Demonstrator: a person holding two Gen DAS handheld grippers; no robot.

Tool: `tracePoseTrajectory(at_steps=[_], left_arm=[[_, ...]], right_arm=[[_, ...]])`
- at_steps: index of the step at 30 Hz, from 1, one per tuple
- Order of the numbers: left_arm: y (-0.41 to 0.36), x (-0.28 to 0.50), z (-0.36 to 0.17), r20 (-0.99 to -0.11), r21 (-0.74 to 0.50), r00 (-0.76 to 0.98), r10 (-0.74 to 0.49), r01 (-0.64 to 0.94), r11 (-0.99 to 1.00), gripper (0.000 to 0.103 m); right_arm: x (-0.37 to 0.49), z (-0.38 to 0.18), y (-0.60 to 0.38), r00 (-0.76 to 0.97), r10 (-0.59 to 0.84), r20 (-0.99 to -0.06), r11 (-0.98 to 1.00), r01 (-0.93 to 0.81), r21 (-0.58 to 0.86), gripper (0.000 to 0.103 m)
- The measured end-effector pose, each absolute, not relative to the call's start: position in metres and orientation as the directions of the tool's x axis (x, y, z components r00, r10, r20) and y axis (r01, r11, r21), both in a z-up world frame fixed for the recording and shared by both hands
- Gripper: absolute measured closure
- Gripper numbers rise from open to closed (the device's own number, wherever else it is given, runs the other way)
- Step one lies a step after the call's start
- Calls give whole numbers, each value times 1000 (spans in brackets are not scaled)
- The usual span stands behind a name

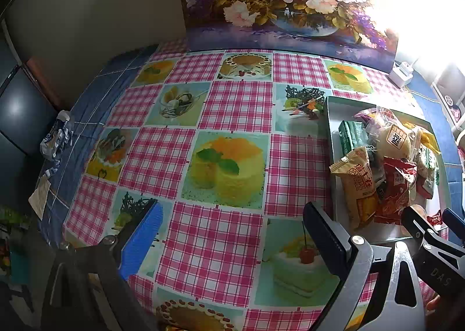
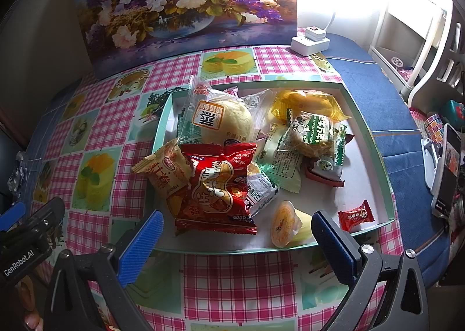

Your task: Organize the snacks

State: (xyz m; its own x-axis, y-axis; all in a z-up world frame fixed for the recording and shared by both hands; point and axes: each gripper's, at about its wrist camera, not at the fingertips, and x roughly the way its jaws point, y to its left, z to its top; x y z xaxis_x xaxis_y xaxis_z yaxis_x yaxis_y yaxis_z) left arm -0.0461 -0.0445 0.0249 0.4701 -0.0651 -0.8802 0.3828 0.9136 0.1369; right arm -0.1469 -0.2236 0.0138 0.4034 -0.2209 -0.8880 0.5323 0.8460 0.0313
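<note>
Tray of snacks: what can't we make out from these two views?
- Left wrist view: the tray's far right side is washed out by glare, its near corner hidden behind the right gripper.
- Right wrist view: packets under the red peanut bag are covered; the green packets' small print is unreadable.

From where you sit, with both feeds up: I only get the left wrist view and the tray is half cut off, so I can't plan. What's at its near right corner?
Observer: A small red candy lies alone by the tray's near right rim.
Operator: Anything directly ahead of the right gripper?
Observer: The right gripper is open; an orange jelly cup lies just past the rim between its fingers.
Operator: What's beyond the tray's right side?
Observer: A phone leans on a white stand there.
</note>
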Motion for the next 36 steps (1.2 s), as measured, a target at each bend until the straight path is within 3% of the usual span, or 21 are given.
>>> tracePoseTrajectory(at_steps=[36], left_arm=[[-43,-45,24,-881,152,472,-44,371,916,6]], right_arm=[[-144,11,-221,400,-222,-889,849,528,26,0]])
